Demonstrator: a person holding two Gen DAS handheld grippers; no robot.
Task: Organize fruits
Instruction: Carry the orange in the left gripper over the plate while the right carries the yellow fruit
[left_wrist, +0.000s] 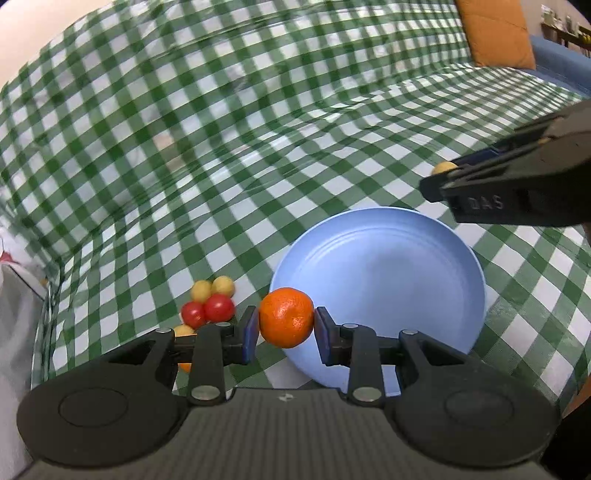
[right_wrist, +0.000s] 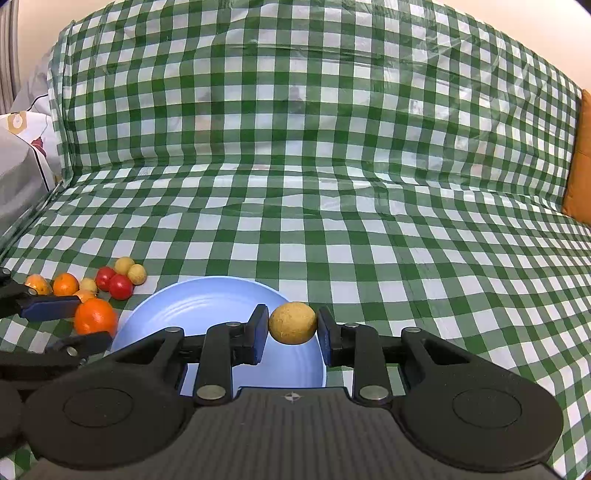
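My left gripper (left_wrist: 286, 330) is shut on an orange mandarin (left_wrist: 286, 317) at the left rim of the blue plate (left_wrist: 388, 280). My right gripper (right_wrist: 291, 332) is shut on a small yellow-brown round fruit (right_wrist: 292, 322) above the plate's (right_wrist: 207, 306) right part. The plate holds no fruit. In the left wrist view the right gripper (left_wrist: 439, 177) enters from the right with the yellow fruit (left_wrist: 444, 168) at its tip. In the right wrist view the left gripper (right_wrist: 86, 321) holds the mandarin (right_wrist: 95, 316) at the left.
A pile of loose fruit lies left of the plate: two red tomatoes (right_wrist: 114, 282), yellow balls (right_wrist: 130, 269) and small oranges (right_wrist: 65, 284). All rest on a green checked cloth (right_wrist: 369, 240) over a sofa. An orange cushion (left_wrist: 495, 31) is at the far right.
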